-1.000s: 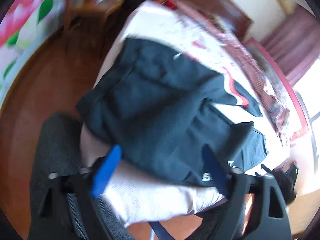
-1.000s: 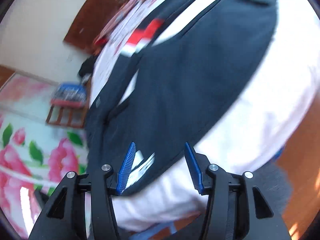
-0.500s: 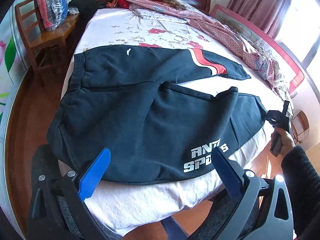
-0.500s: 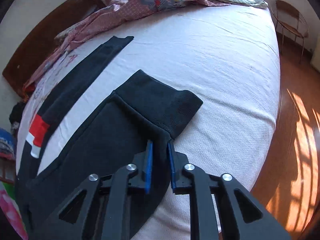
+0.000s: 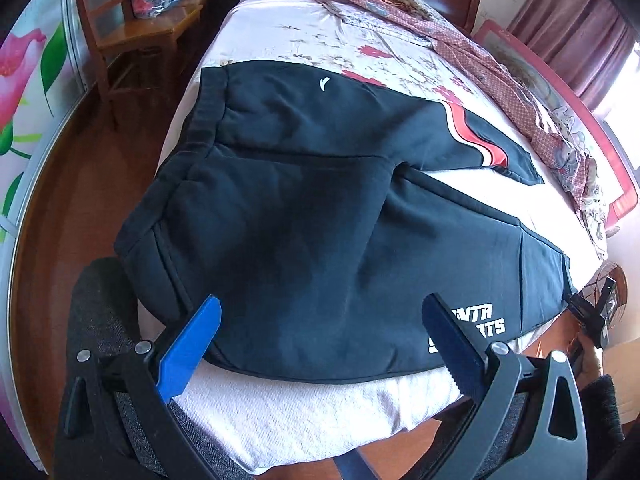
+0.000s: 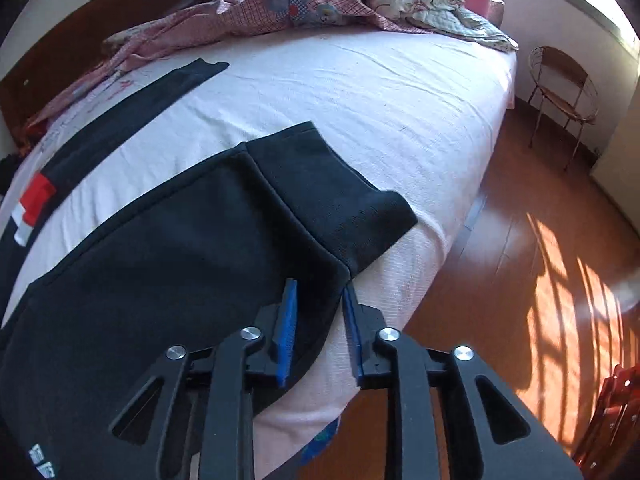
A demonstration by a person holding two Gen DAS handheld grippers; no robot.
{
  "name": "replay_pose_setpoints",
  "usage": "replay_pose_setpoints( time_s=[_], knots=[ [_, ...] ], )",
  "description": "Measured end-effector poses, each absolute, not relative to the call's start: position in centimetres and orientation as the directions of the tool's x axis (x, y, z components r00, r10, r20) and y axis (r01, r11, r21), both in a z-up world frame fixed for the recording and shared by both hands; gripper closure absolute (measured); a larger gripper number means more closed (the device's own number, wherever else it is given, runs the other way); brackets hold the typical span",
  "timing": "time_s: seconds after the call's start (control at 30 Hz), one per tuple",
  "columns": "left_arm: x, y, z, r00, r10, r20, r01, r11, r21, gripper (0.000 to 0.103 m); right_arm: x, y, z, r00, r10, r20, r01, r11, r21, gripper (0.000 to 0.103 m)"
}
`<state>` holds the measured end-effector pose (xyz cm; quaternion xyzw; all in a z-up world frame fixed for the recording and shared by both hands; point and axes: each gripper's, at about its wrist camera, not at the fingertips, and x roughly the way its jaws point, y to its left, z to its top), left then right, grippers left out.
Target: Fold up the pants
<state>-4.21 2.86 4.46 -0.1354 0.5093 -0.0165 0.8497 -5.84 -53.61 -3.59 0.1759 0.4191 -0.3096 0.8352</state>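
- Dark fleece pants (image 5: pixel 320 216) lie spread flat on the bed (image 5: pixel 304 420), waistband toward the wooden chair (image 5: pixel 132 36), the two legs splayed in a V, the near one along the mattress edge so both hands can reach it.
- Left gripper (image 5: pixel 320 344) hangs over the near hip area with its blue jaws spread wide, nothing between them; it looks lined up to bite the waistband side for the fold.
- Right gripper (image 6: pixel 318 320) sits at the near leg's cuff (image 6: pixel 336 196), down at the mattress corner.
- Its jaws have just been parting, and dark cloth lies in the narrow gap; whether the pads still pinch the fabric I cannot tell from this angle.
- Far leg with the red-and-white stripe (image 6: pixel 34 204) stretches toward the rumpled bedding (image 6: pixel 320 4), well apart from the near one.
- My read: the garment is only being squared up, and folding one leg onto the other is not yet done.
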Motion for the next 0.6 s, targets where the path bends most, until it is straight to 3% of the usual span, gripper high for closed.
replay_pose_setpoints(
  time_s=[0.1, 0.17, 0.3, 0.37, 0.4, 0.47, 0.6],
  knots=[
    [-4.3, 4.2, 5.0, 0.526, -0.136, -0.840, -0.122, 0.965, -0.233, 0.002, -6.8, -50.8, 0.3, 0.556, -0.417, -0.719, 0.657, 0.750, 0.073, 0.075],
    [-3.9, 5.0, 5.1, 0.550, -0.118, -0.827, -0.124, 0.968, -0.220, 0.002, -4.8, -47.0, 1.4, 0.680, -0.212, -0.702, 0.470, 0.861, 0.195, 0.075],
    [-2.0, 6.3, 5.5, 0.582, -0.105, -0.806, -0.089, 0.977, -0.192, 0.002, 0.6, -36.1, 0.5, 0.716, 0.071, -0.694, 0.146, 0.957, 0.249, 0.075],
    [-1.0, 6.8, 5.9, 0.596, -0.079, -0.799, -0.064, 0.987, -0.146, 0.002, 3.3, -30.4, -2.3, 0.636, 0.086, -0.767, 0.049, 0.987, 0.152, 0.074],
    [-0.2, 7.3, 6.0, 0.595, -0.055, -0.802, -0.051, 0.993, -0.106, 0.002, 4.7, -28.2, -4.4, 0.561, 0.059, -0.825, 0.025, 0.996, 0.088, 0.074],
    [1.0, 8.7, 6.0, 0.597, -0.022, -0.802, -0.023, 0.999, -0.044, 0.002, 4.6, -26.1, -4.4, 0.609, -0.065, -0.791, 0.055, 0.998, -0.039, 0.071],
    [4.8, 12.4, 6.2, 0.627, 0.009, -0.779, 0.055, 0.997, 0.055, 0.002, 3.8, -27.2, -2.5, 0.580, 0.063, -0.812, 0.105, 0.983, 0.151, 0.071]
  ],
)
